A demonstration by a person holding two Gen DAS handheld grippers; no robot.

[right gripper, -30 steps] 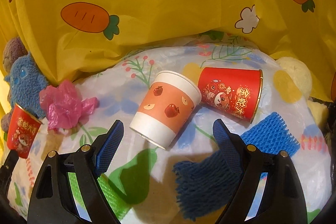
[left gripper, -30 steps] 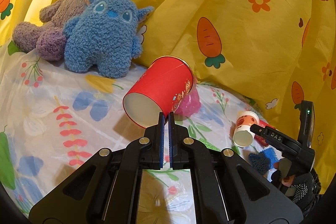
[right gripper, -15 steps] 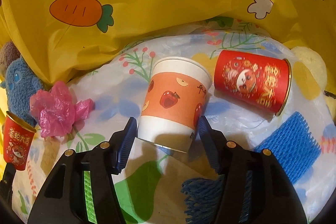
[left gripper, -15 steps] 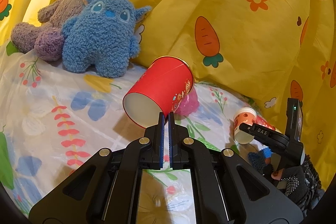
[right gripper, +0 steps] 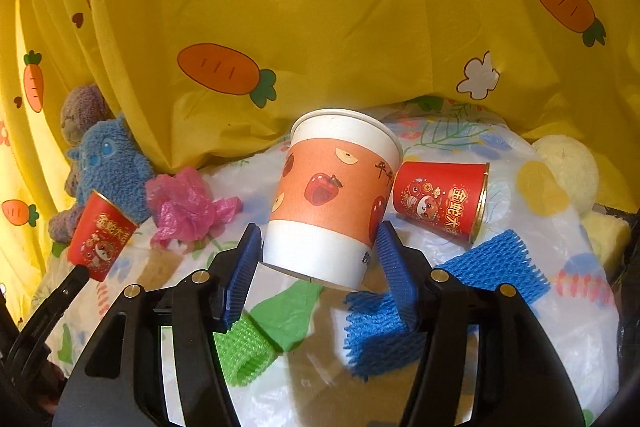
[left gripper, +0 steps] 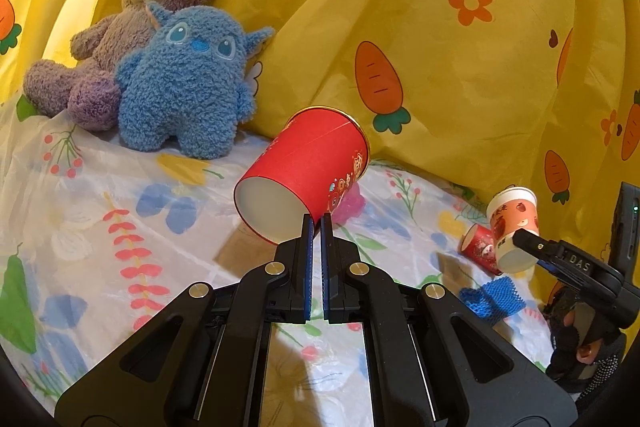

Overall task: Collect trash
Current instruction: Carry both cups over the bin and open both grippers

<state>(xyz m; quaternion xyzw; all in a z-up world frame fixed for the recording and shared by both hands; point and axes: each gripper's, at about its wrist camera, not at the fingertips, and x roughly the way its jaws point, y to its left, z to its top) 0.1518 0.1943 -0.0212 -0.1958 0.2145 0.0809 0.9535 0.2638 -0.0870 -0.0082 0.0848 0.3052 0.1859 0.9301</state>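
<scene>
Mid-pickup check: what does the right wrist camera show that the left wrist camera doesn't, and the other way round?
Only the right wrist view: a green foam net, a pale yellow plush, and the crumpled pink bag in full.

Only the left wrist view: the red cup's open mouth, its rim pinched by the left gripper, and the whole purple bear.

Both: the orange apple cup clamped in the right gripper, the lying red cup, blue foam net, blue plush, carrot cloth.

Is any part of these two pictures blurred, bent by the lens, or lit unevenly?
Left wrist view: sharp; the fisheye curves the yellow curtain near the dark corners, and a bright patch glows at upper left. Right wrist view: sharp too; the orange cup throws a shadow on the sheet below.
</scene>
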